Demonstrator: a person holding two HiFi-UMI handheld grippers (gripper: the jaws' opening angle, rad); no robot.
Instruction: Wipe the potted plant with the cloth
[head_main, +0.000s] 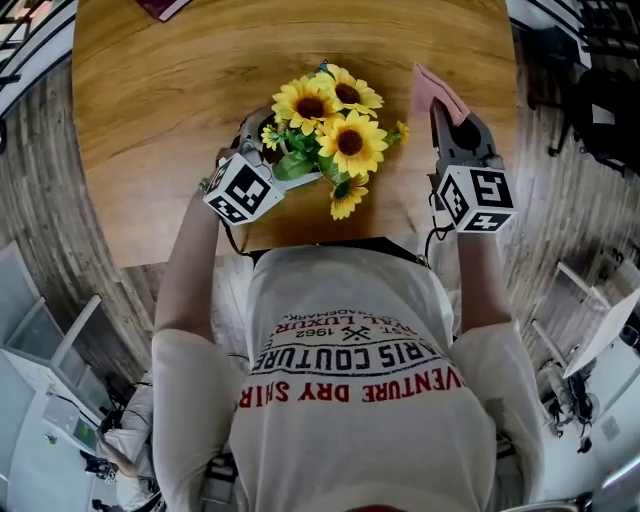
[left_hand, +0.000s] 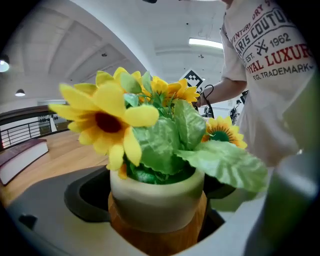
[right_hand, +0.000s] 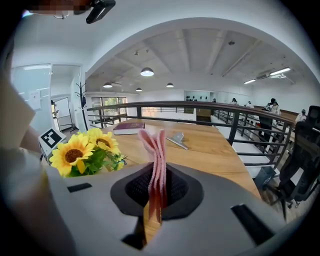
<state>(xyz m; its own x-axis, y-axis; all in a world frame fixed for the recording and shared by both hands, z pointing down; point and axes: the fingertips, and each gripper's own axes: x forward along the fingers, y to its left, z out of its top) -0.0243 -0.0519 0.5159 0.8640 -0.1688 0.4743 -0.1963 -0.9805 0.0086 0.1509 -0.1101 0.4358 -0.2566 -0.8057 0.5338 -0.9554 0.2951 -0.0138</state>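
Head view, nearest first: the person's white printed T-shirt (head_main: 350, 350) is filling the lower frame, with both forearms reaching out over the near edge of the round wooden table (head_main: 170, 110).

- The left gripper (head_main: 260, 140) is sitting at 8 o'clock of the potted plant of yellow sunflowers with green leaves (head_main: 330, 125), marker cube towards the person.
- In the left gripper view its jaws are standing spread wide, one on each side of the round cream-rimmed, wood-brown pot (left_hand: 157, 205). A dark gap is showing on each side of the pot, so the pads are not pressing on it.
- The plant is standing upright on the table near the 6 o'clock edge, directly ahead of the person.
- The right gripper (head_main: 450, 115) is at 3 o'clock of the plant, apart from it. Its jaws are pinching the folded pink cloth (right_hand: 155, 160), which is sticking upright out of the jaws.
- Farther off, a dark maroon book (right_hand: 129, 127) is lying at the table's 11 o'clock edge.
- A dark metal railing (right_hand: 235, 125) is running beyond the table.
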